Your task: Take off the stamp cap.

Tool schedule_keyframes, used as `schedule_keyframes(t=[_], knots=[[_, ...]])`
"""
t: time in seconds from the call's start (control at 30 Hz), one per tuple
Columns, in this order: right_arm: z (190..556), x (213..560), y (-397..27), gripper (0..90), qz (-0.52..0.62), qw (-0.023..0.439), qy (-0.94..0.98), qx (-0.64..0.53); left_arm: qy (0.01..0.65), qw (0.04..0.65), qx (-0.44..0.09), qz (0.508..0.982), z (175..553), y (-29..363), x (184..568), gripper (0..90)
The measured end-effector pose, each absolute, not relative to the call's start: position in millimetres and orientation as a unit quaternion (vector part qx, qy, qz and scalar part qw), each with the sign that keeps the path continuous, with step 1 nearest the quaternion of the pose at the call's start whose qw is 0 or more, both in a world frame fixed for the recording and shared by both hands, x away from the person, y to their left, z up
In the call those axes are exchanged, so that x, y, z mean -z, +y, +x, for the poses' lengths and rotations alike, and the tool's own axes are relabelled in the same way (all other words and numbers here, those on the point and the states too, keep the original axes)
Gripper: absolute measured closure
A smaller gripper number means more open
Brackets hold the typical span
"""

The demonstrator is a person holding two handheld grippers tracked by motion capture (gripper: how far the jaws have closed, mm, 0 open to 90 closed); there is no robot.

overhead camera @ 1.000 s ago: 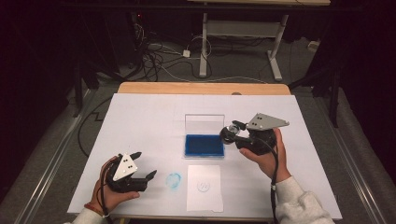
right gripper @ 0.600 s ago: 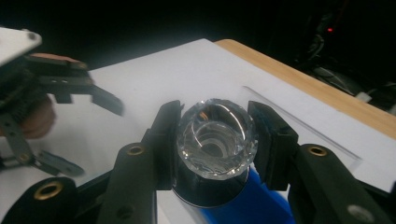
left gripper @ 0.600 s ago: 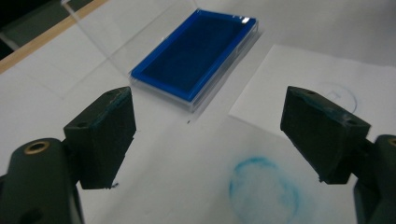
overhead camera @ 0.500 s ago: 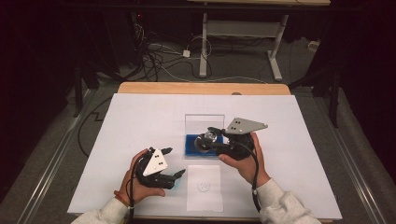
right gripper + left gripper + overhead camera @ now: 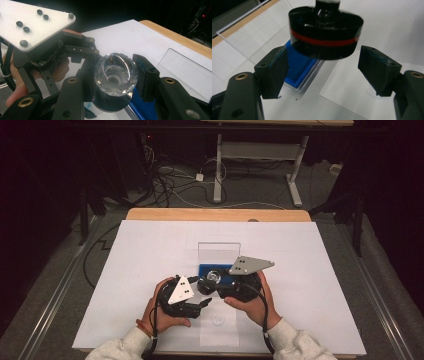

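Lab: floor cables (image 5: 170, 185), paper-covered table (image 5: 150, 250).

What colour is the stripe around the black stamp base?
Red, clearest in the left gripper view, ringing the stamp base.

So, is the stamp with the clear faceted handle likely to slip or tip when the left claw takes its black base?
The stamp looks rigid, so it should not bend. Its glossy black base is round, so the flat pads may slip around it. The right claw holds it by the faceted top, which looks hard and perhaps chip-prone. Set down, the wide base should resist tipping.
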State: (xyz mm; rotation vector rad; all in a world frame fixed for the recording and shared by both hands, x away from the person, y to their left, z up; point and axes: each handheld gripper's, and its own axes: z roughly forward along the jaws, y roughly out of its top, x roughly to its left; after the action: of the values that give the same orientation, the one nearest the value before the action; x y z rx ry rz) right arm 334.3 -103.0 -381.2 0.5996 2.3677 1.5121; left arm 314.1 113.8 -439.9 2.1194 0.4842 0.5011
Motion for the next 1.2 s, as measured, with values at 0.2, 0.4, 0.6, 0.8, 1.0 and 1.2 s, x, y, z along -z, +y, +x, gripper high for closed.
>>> schedule_keyframes(t=[0.2,0.4,0.6,0.8,1.0,1.2], knots=[[335,387,-101,57.2,0.209,0.129,0.821,-0.516,0.194,0.431,-0.211,0.855,313,111,440,31.9],[335,390,-99,57.2,0.207,0.124,0.823,-0.514,0.193,0.428,-0.214,0.857,314,112,440,34.3],[334,393,-97,57.2,0.206,0.121,0.827,-0.509,0.184,0.411,-0.220,0.865,313,111,441,35.5],[335,394,-98,57.2,0.208,0.118,0.827,-0.510,0.179,0.403,-0.224,0.869,312,109,441,36.1],[337,396,-103,57.2,0.221,0.095,0.821,-0.518,0.175,0.397,-0.228,0.872,310,107,441,36.5],[335,398,-102,57.2,0.222,0.100,0.819,-0.520,0.171,0.387,-0.227,0.877,310,108,438,36.9]])
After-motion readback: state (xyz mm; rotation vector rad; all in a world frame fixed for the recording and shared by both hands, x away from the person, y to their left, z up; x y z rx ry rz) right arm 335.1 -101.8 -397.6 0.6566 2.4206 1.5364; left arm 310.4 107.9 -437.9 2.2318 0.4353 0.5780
